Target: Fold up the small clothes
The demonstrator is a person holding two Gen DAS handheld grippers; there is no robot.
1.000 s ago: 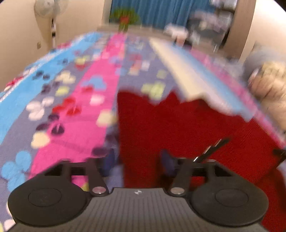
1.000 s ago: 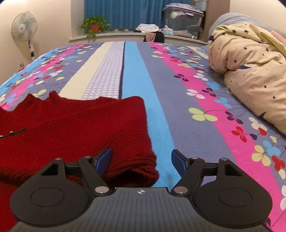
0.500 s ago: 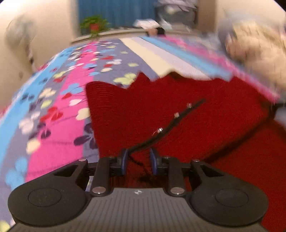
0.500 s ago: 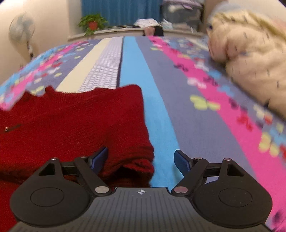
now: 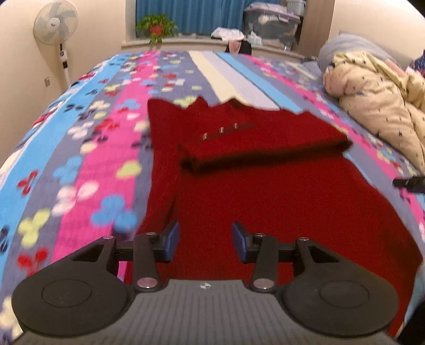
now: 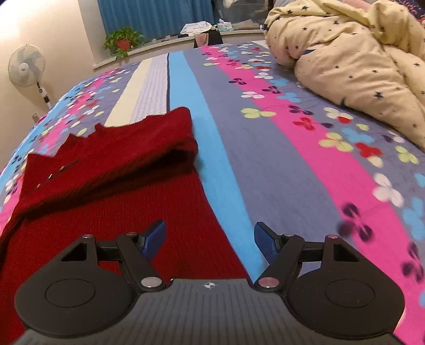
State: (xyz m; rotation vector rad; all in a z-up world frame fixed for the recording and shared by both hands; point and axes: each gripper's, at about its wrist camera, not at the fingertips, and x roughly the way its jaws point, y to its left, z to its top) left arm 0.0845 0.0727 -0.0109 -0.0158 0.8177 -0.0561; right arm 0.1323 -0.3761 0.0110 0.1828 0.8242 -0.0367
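Observation:
A red knit sweater (image 5: 265, 199) lies flat on the flowered bedspread (image 5: 87, 164). Its far part is folded over into a thick band (image 5: 265, 146) with a dark trim and small metal snaps (image 5: 220, 130). My left gripper (image 5: 203, 241) hovers over the sweater's near left part. Its jaws are opening and hold nothing. In the right wrist view the sweater (image 6: 119, 207) fills the lower left, with the folded band (image 6: 127, 148) beyond it. My right gripper (image 6: 209, 240) hangs over the sweater's right edge. Its jaws are wide and closing a little, and the pads press on nothing.
A bunched cream quilt with dark stars (image 6: 358, 61) lies on the right side of the bed. A standing fan (image 5: 54, 24) is at the left wall. On the sill behind the bed are a potted plant (image 5: 156, 25) and a storage box (image 5: 271, 18).
The left gripper's jaws, narrow over the dark trim half a second ago, have let go and drawn back toward me. The right gripper has pulled back too, and the folded band now lies farther away.

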